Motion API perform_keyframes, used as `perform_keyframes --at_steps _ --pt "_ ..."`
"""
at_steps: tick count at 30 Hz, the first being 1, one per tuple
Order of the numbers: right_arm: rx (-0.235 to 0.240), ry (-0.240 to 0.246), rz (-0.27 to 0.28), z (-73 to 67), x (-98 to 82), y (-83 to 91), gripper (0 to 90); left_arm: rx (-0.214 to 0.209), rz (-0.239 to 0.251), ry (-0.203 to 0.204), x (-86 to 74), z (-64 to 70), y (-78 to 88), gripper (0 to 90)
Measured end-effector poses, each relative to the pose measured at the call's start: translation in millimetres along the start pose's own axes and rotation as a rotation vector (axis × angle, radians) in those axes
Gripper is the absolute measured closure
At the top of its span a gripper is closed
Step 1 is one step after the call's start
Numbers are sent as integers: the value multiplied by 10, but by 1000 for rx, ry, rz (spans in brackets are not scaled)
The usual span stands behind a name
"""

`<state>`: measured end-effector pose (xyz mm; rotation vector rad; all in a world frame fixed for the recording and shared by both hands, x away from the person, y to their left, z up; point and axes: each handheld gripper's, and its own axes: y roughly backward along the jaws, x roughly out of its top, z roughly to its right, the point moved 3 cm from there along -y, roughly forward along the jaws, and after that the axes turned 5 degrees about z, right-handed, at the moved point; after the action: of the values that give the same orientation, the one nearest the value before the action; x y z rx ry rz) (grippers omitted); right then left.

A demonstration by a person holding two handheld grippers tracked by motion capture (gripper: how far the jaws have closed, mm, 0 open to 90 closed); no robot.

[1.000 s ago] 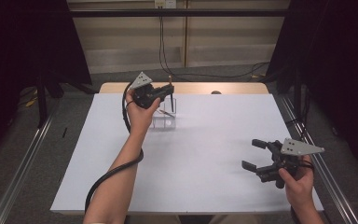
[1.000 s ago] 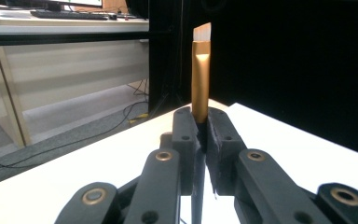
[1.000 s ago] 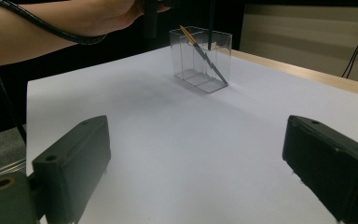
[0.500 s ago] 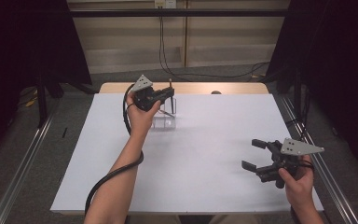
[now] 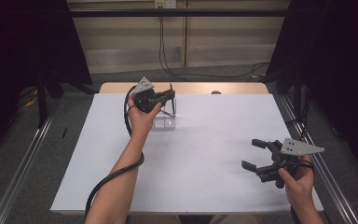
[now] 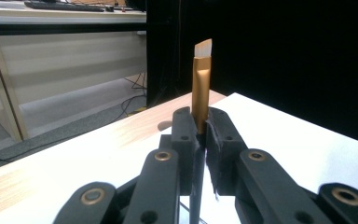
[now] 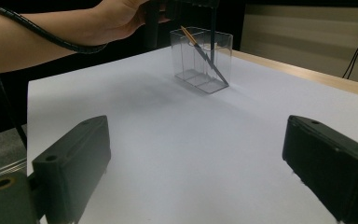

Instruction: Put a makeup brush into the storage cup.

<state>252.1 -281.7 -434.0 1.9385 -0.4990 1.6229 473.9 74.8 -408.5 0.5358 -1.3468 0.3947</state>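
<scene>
My left gripper [image 5: 170, 96] is shut on a brush [image 6: 201, 88] with a gold ferrule and white bristles that stand up past the jaws in the left gripper view [image 6: 200, 125]. The brush's dark handle [image 7: 213, 32] hangs straight down into a clear compartmented holder [image 7: 200, 63] at the back of the white sheet. A second brush [image 7: 206, 57] leans diagonally inside that holder [image 5: 165, 122]. At the front right, my right gripper [image 5: 253, 154] is open and holds nothing; its pads [image 7: 77, 158] point toward the holder.
A white sheet [image 5: 191, 177] covers the table, and a wooden strip [image 5: 191, 87] shows at the back with a small dark object [image 5: 216, 92] on it. Metal rails [image 5: 23, 172] run along both sides. A black cable [image 5: 107, 179] trails along the left forearm.
The left hand has sunk slightly, bringing the held brush lower into the clear holder. The right gripper has stayed put.
</scene>
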Motion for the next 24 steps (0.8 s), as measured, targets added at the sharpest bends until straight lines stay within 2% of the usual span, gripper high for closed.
perform_keyframes --at_steps 6,10,12,13,15,17,19,24 --pt "0 2 2 0 4 1 74 -3 -8 -3 -14 0 9 825" --pt "1 2 0 -6 5 -1 74 -8 2 14 -12 -2 13 818" --pt "3 1 4 -6 7 -2 74 0 12 40 3 -7 5 671" --pt "0 3 3 -5 8 0 74 1 3 37 8 -13 8 504" --pt "0 1 5 -4 7 3 74 -19 -6 41 6 -9 14 438" --pt "0 0 6 -3 5 4 74 -23 -9 40 9 -8 26 323" --pt "0 0 5 -3 7 4 74 -23 -6 47 19 -15 46 247" --pt "3 2 3 -8 7 -4 74 -24 4 56 45 -28 98 148"
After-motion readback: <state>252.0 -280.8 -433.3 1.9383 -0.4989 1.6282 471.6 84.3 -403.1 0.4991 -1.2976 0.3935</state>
